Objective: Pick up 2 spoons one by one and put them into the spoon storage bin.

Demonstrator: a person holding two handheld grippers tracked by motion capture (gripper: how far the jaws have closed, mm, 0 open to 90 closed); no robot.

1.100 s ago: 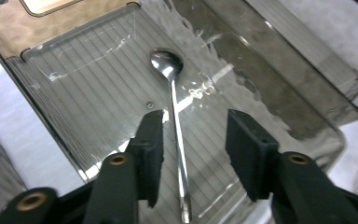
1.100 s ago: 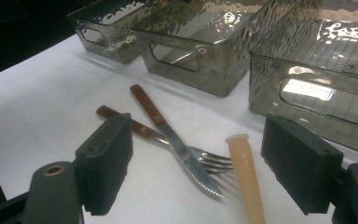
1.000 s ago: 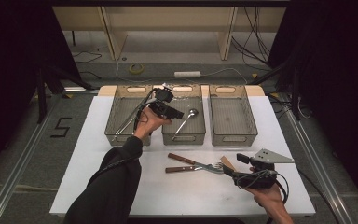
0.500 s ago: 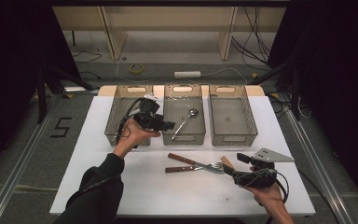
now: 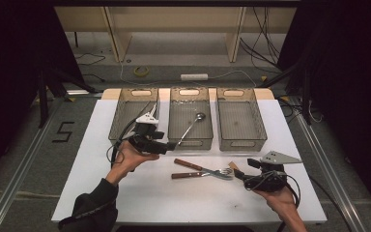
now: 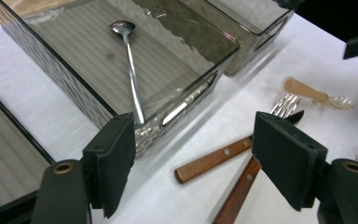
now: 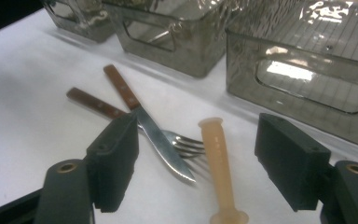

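Observation:
A metal spoon [image 5: 192,126] [image 6: 130,70] lies in the middle grey bin [image 5: 189,90]. My left gripper [image 5: 171,145] [image 6: 193,140] hovers by that bin's front left corner. It is open, its jaws have just been opening, and nothing is between them. A wood-handled knife [image 5: 188,165] [image 7: 121,91] and fork [image 5: 207,174] [image 7: 91,103] lie crossed on the white table [image 5: 125,203]. My right gripper [image 5: 241,175] [image 7: 196,140] rests low at the front right. Its jaws have just been closing a little around the handle of a tan plastic spoon [image 7: 219,158] [image 6: 307,91], and the pads are apart from it.
Two more see-through grey bins flank the middle one, the left bin [image 5: 133,91] and the right bin [image 5: 236,90]. Shelving and cables sit beyond the table's far edge. Metal rails run along the floor on both sides.
My left gripper has drawn back from over the middle bin toward the near left, leaving the metal spoon lying there. The right hand has stayed put.

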